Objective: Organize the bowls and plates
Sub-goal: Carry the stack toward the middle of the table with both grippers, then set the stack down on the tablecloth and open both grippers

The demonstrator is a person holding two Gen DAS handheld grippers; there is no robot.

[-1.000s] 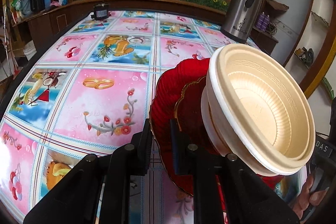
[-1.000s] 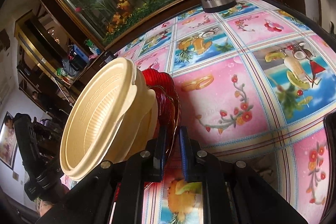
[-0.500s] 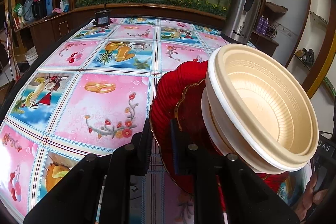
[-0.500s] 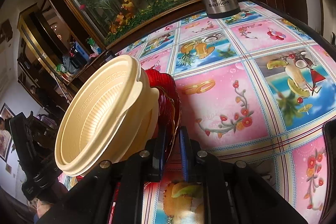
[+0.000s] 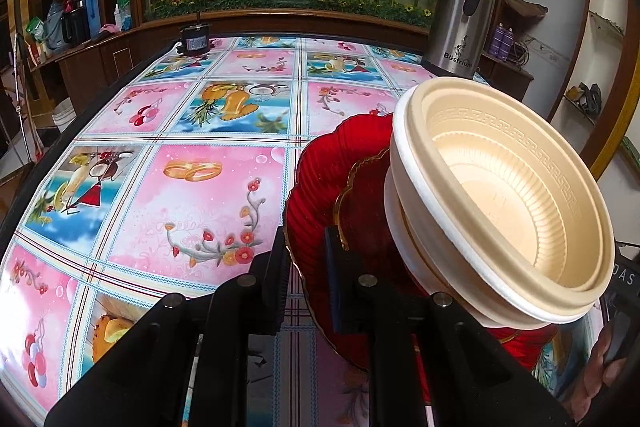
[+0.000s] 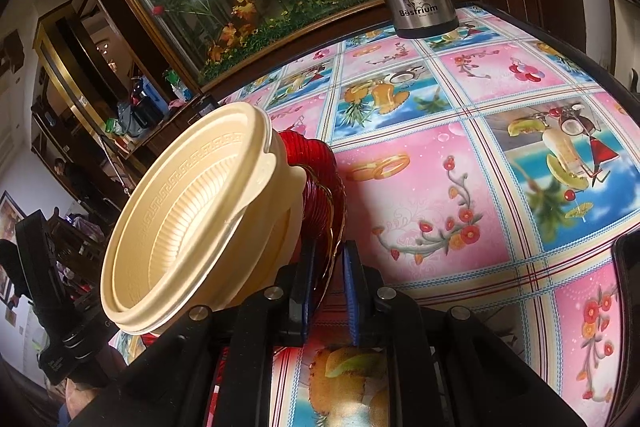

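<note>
A stack of red ribbed plates [image 5: 320, 179] carries nested cream bowls [image 5: 500, 195] with a key-pattern rim. My left gripper [image 5: 306, 267] is shut on the plates' near rim, a gold-edged smaller plate just inside. In the right wrist view the same cream bowls [image 6: 188, 219] sit on the red plates [image 6: 326, 171], and my right gripper [image 6: 328, 267] is shut on the opposite rim. The plates' underside is hidden, so I cannot tell whether the stack touches the table.
The table [image 5: 160, 187] has a glossy cloth of pink and blue picture squares. A steel flask [image 5: 464, 15] stands at its far right corner and a small black device [image 5: 194, 41] at the far left. A wooden planter ledge runs behind.
</note>
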